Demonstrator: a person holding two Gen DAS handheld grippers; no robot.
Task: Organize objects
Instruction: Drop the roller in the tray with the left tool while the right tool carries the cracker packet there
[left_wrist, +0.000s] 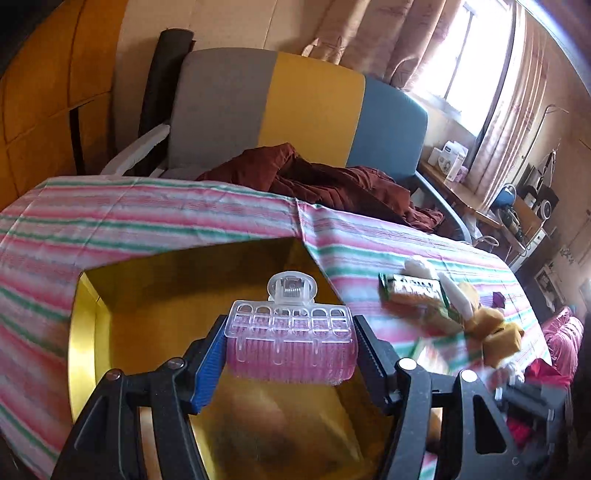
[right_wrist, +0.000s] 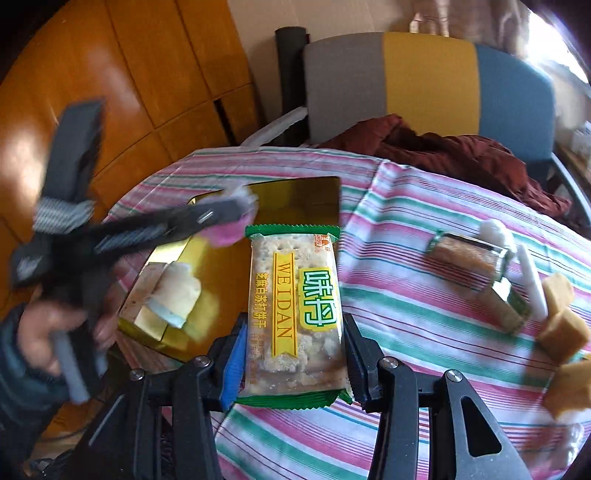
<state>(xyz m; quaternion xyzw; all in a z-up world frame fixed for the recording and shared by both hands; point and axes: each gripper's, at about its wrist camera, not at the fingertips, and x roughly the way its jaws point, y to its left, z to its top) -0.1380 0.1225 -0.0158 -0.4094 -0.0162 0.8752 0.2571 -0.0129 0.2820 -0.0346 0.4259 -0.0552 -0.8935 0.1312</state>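
Observation:
My left gripper (left_wrist: 291, 350) is shut on a pink hair roller (left_wrist: 291, 343) with a clear plastic clip, and holds it above the gold tray (left_wrist: 88, 332). In the right wrist view the left gripper (right_wrist: 236, 214) shows blurred over the gold tray (right_wrist: 295, 199), with the pink hair roller (right_wrist: 225, 232) at its tip. My right gripper (right_wrist: 293, 332) is shut on a green-edged cracker packet (right_wrist: 295, 306), held lengthwise beside the tray's right edge. A cream and white object (right_wrist: 177, 291) lies in the tray.
On the striped tablecloth (right_wrist: 406, 314) to the right lie a second cracker packet (right_wrist: 476, 273), a white stick (right_wrist: 532, 284) and tan cubes (right_wrist: 561, 325). A grey, yellow and blue chair (right_wrist: 424, 81) with a maroon cloth (right_wrist: 461, 155) stands behind the table. A hand (right_wrist: 40, 332) holds the left gripper.

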